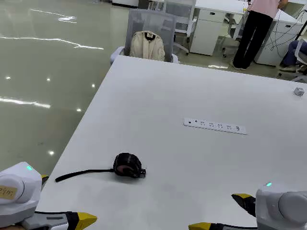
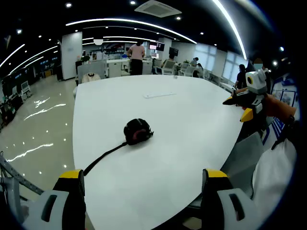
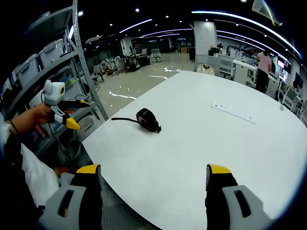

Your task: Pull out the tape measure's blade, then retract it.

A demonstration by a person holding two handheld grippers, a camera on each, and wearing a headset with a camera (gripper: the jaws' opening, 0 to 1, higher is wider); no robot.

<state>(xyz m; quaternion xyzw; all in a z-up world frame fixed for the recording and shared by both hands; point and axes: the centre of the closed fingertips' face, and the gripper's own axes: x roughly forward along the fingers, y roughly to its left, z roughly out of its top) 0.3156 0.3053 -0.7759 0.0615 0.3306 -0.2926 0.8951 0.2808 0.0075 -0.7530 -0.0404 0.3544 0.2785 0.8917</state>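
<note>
black round tape measure (image 2: 137,131): just ahead of left gripper (image 2: 144,175), likely farther from right gripper (image 3: 153,168) | both jaws wide apart, empty

Tape measure (image 1: 127,165) face print too small, perhaps blurred.

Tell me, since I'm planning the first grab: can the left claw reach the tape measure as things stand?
Probably yes. The left claw is open, and the tape measure lies ahead of it on the white table. Only its black strap trails toward the claw; nothing blocks the way.
</note>
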